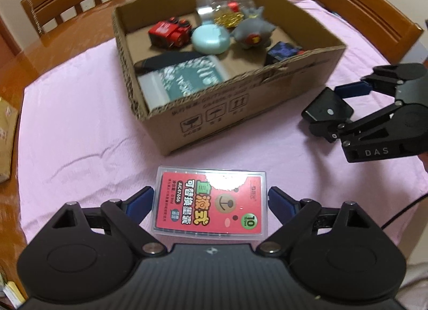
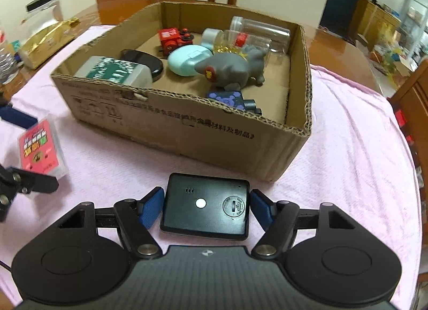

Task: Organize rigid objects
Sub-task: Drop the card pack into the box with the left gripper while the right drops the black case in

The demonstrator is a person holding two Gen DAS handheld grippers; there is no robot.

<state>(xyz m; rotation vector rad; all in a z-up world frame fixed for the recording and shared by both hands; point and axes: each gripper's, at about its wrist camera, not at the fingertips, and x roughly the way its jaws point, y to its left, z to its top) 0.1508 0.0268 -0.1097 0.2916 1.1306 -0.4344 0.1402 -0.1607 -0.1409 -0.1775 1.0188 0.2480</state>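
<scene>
Cardboard box (image 1: 240, 112) ahead of my jaws already holds most items. My left gripper (image 1: 211, 203) brackets the red refill case (image 1: 210, 204), my right gripper (image 2: 207, 207) the black device (image 2: 206, 205); both jaws look parted, pads just beside them, both items on the counter, unboxed.

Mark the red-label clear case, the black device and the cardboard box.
red-label clear case (image 1: 210, 204), left wrist view, middle of its label.
black device (image 2: 206, 207), right wrist view, middle of its top face.
cardboard box (image 2: 187, 128), right wrist view, near outer wall.
</scene>
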